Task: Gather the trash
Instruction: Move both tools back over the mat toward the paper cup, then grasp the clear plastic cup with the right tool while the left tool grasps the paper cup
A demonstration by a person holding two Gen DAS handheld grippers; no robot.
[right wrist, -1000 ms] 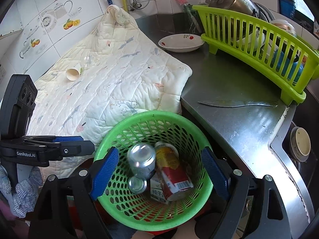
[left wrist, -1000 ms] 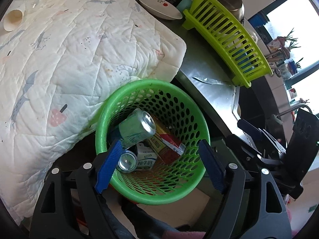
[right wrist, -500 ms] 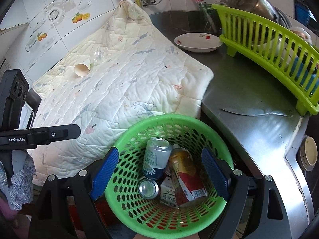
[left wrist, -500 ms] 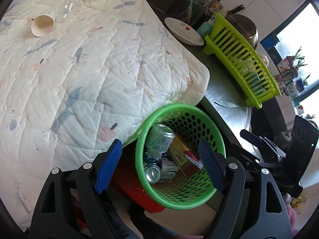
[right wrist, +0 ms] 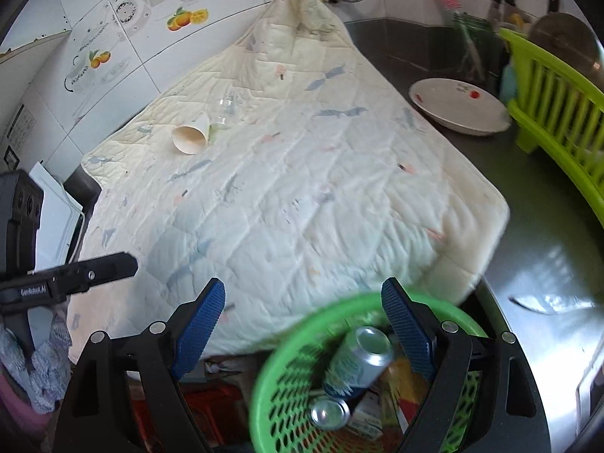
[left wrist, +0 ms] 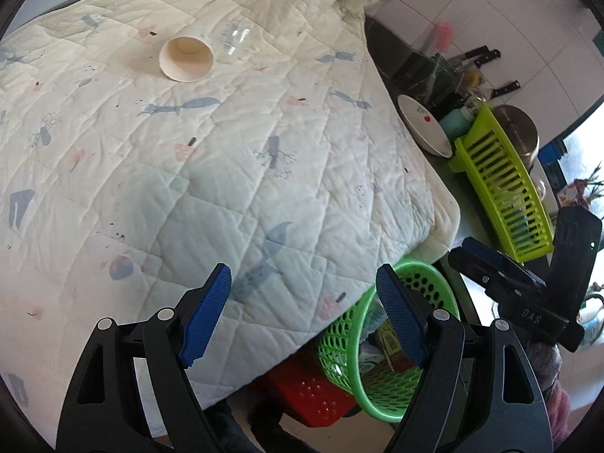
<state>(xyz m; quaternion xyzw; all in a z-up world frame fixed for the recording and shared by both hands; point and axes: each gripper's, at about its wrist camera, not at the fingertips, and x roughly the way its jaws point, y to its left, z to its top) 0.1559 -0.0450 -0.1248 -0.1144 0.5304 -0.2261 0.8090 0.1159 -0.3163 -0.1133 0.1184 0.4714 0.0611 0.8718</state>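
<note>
Both grippers lifting away from basket (right wrist: 362, 396), swinging toward quilt (left wrist: 211, 173). Left gripper (left wrist: 304, 317) and right gripper (right wrist: 304, 326) gaping wide, carrying nothing. We're seeking next trash: paper cup (left wrist: 186, 58) lying on quilt, far side. We're reaching there next.

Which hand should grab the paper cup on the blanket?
Probably the left. The paper cup lies on the blanket's left side, the left tool is open and empty, and the right tool hangs by the basket.
</note>
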